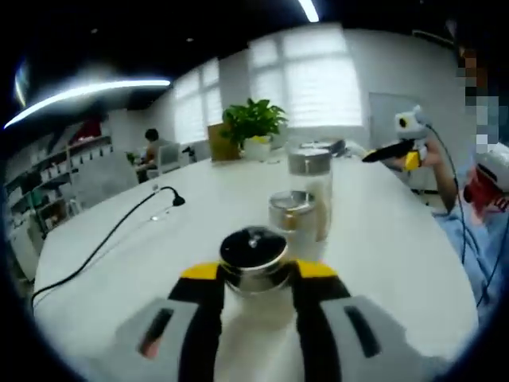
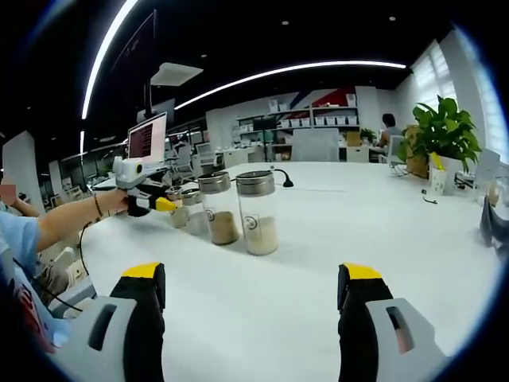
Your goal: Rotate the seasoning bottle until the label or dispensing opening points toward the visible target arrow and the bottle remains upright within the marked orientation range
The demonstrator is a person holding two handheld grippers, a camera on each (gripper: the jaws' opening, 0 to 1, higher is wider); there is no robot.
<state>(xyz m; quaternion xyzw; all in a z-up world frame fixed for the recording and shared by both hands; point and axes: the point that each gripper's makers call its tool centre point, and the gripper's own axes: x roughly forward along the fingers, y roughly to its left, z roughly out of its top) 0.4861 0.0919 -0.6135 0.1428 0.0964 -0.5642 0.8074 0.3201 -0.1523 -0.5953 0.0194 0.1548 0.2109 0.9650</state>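
three seasoning bottles [image 2: 258,211] are lined up mid-table [image 2: 318,263], well in from its edges. the left gripper [image 1: 256,274] is clenched around the leftmost bottle [image 1: 254,259]; the right gripper [image 2: 253,290] is held spread over bare tabletop.

**Glass, polished metal and matt plastic**

Between the left claw's [image 1: 256,280] jaws, the seasoning bottle [image 1: 254,267] shows a shiny metal cap with a glossy dark top. Just beyond it stand clear glass jars [image 1: 308,195] with brushed metal lids. The desk [image 1: 382,255] is smooth, white and faintly reflective. Ahead of the right claw [image 2: 253,296], whose jaws are matt black plastic with yellow tips, the same jars hold pale powder.
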